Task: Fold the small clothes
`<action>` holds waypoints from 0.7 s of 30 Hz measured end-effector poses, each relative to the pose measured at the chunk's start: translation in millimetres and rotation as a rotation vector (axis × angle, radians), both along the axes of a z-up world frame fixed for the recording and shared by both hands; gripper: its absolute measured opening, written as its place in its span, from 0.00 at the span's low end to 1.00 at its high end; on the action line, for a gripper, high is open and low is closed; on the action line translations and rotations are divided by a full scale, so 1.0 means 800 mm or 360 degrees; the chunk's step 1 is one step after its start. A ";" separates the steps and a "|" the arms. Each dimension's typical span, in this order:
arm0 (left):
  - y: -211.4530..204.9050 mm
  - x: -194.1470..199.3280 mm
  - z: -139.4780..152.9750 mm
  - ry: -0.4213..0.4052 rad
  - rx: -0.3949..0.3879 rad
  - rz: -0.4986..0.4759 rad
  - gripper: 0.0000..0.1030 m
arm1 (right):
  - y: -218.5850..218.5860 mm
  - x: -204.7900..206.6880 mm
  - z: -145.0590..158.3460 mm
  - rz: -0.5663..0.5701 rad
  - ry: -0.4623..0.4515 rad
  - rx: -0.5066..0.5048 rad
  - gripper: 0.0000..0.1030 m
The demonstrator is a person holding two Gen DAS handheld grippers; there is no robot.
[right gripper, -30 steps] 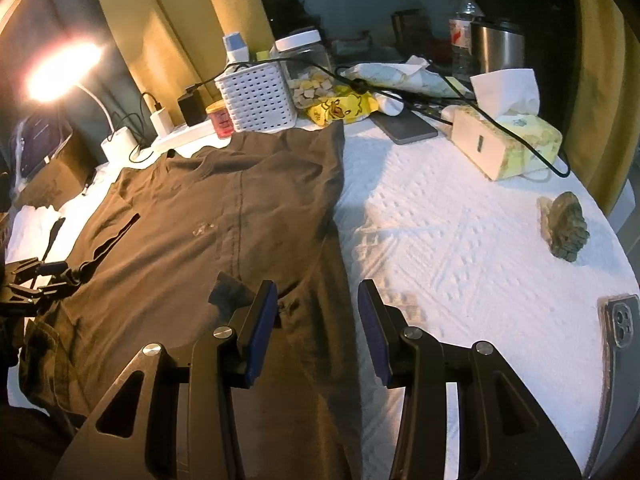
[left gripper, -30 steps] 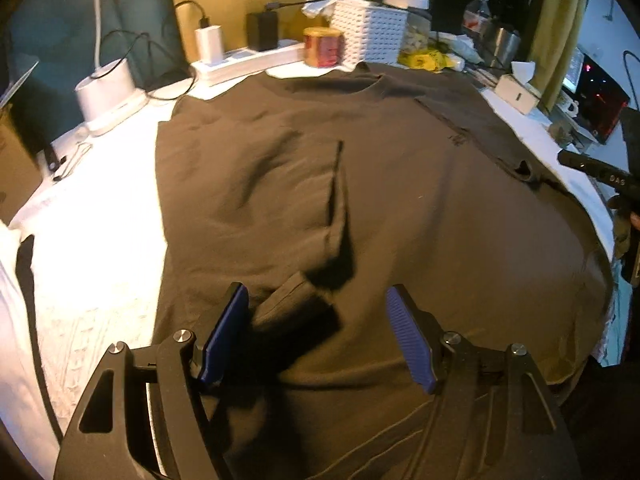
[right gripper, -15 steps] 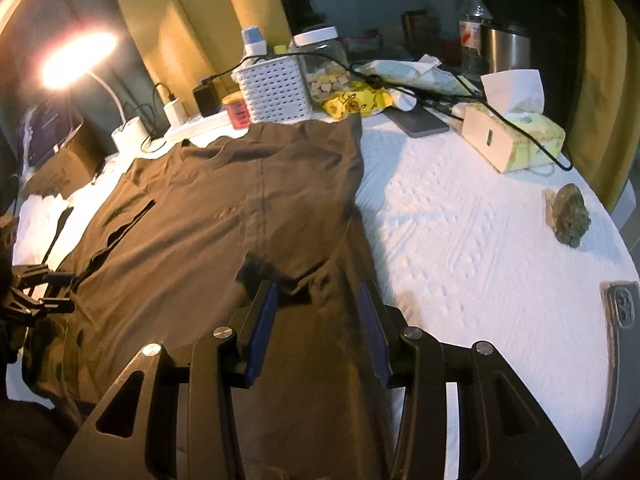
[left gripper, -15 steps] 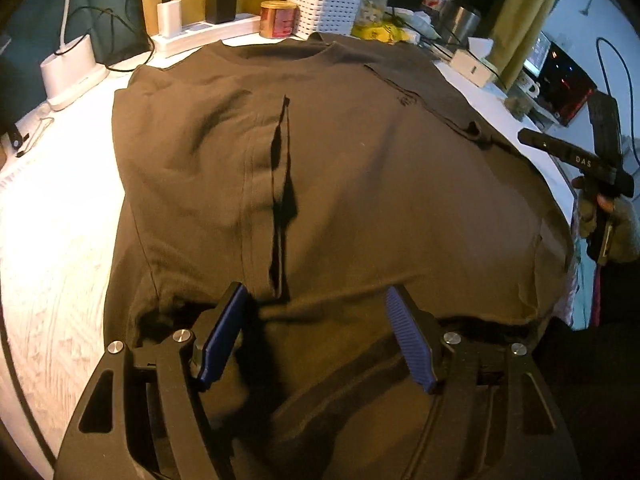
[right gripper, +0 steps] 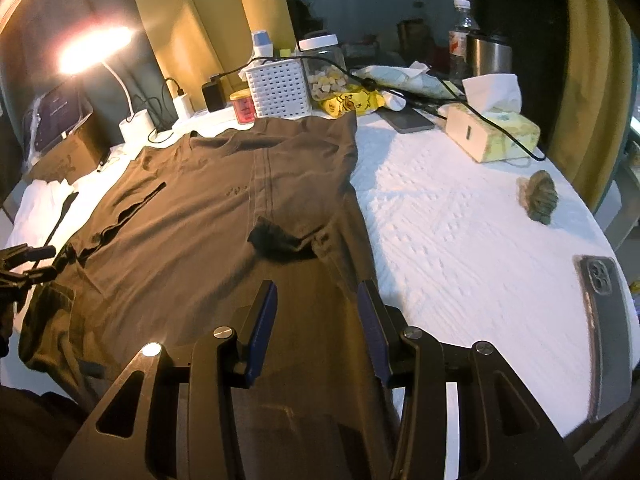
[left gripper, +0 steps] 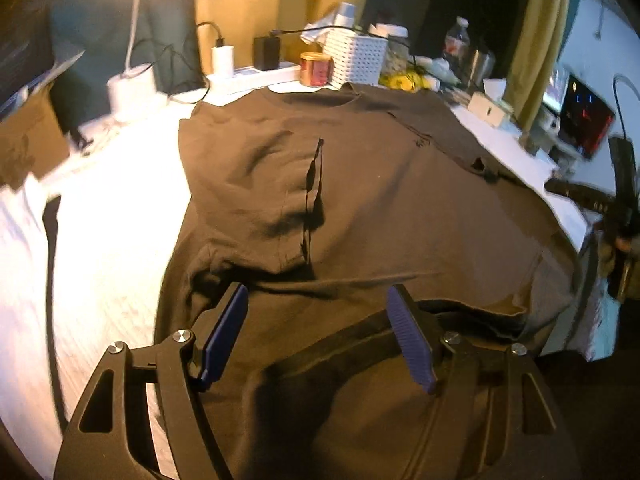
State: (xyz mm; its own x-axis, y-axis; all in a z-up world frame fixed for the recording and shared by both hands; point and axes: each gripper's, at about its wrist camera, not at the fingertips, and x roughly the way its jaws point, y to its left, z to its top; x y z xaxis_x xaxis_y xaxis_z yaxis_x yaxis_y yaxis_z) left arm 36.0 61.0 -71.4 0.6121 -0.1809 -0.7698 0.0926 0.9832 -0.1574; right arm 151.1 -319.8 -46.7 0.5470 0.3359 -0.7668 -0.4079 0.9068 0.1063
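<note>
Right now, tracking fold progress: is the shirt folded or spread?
Partly folded: brown shirt lies flat, both sleeves turned inward.

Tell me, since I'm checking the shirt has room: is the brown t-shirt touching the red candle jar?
Cannot tell. In the right wrist view the brown t-shirt collar edge ends just before the red candle jar, with no plain gap or contact.

Looking like a lived-in home room. Showing curtains (right gripper: 584,80), lamp (right gripper: 96,46), tissue box (right gripper: 494,136), snack jar (right gripper: 322,68), chargers crowding a white-covered desk (right gripper: 460,232).
</note>
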 end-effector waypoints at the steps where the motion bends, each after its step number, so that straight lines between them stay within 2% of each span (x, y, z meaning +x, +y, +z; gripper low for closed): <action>1: 0.002 -0.004 -0.001 -0.0006 -0.0030 0.0023 0.69 | -0.001 -0.004 0.000 -0.0006 0.0002 -0.0008 0.43; 9: 0.011 -0.047 -0.005 -0.0043 0.0003 0.0151 0.69 | -0.020 -0.044 -0.013 -0.0015 0.0038 -0.0050 0.43; 21: 0.043 -0.104 -0.019 -0.0008 0.0095 0.0314 0.69 | -0.016 -0.078 -0.039 0.0053 0.0089 -0.0106 0.43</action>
